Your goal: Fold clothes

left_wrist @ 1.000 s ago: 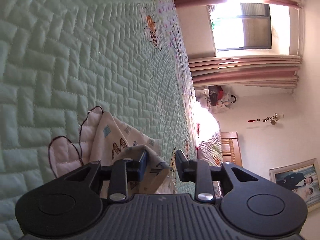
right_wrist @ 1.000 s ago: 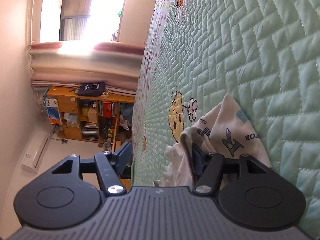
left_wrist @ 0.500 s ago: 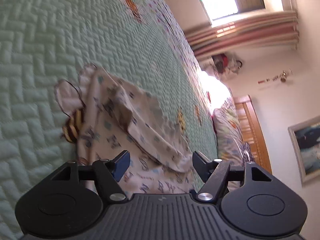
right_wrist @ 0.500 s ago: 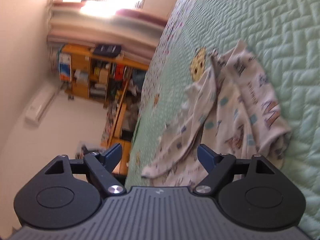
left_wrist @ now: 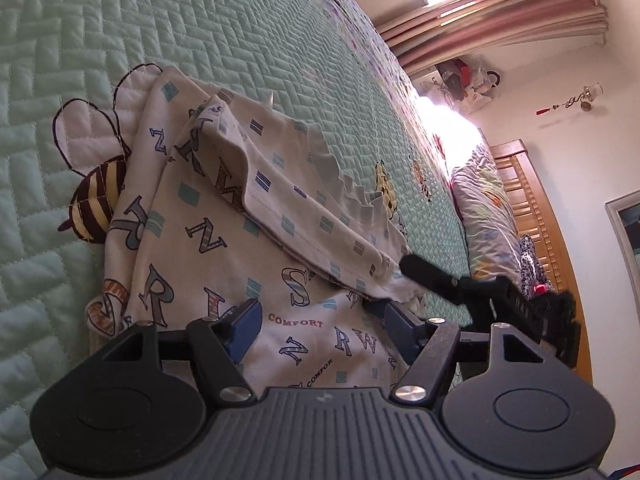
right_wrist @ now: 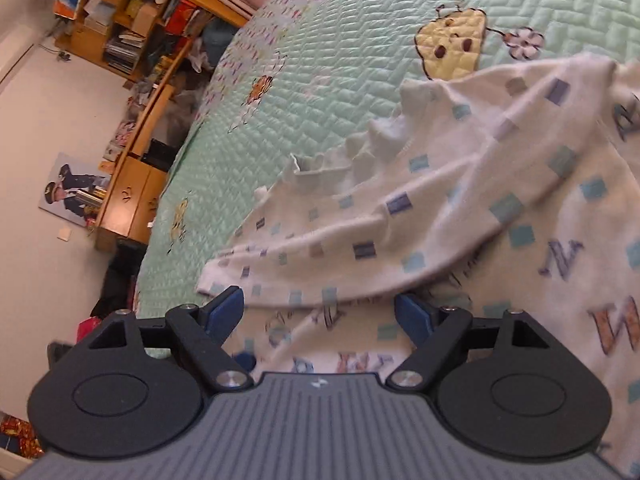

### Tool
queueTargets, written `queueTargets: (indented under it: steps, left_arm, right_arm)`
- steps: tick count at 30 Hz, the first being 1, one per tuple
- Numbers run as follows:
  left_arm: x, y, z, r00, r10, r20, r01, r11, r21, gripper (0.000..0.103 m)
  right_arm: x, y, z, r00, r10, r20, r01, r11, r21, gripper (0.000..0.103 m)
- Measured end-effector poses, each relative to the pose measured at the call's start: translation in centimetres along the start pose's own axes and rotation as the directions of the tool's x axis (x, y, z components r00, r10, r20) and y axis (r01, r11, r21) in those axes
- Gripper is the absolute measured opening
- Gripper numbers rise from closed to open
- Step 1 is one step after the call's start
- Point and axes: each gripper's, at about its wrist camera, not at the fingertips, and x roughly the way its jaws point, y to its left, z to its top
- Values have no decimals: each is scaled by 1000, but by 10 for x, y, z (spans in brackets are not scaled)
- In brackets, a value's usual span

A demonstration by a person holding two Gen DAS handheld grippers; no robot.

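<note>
A cream garment printed with coloured letters and small squares lies folded over on the green quilted bedspread. Its top layer ends in a zigzag trim. My left gripper hovers open over the garment's near part, with cloth below the blue pads but nothing pinched. In the right wrist view the same garment fills the right side. My right gripper stands open over the folded flap's near edge. The right gripper's black finger shows beside the flap's corner in the left wrist view.
A bee appliqué on the quilt peeks out beside the garment, and a yellow hive appliqué lies beyond it. Pillows and a wooden headboard stand at the bed's end. A bookshelf and desk line the far wall past the bed's edge.
Both grippers opened wider, let go of the cloth and drew back while rolling. The garment now lies spread on the quilt with its flap folded over.
</note>
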Motion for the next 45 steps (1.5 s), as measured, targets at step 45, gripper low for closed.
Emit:
queueTargets:
  steps: [45]
  left_arm:
    - [15,-8,59,985,159,67,-160,987,15,87]
  right_arm:
    - [-109,-125,4,841,147,520,-233,967,103,86]
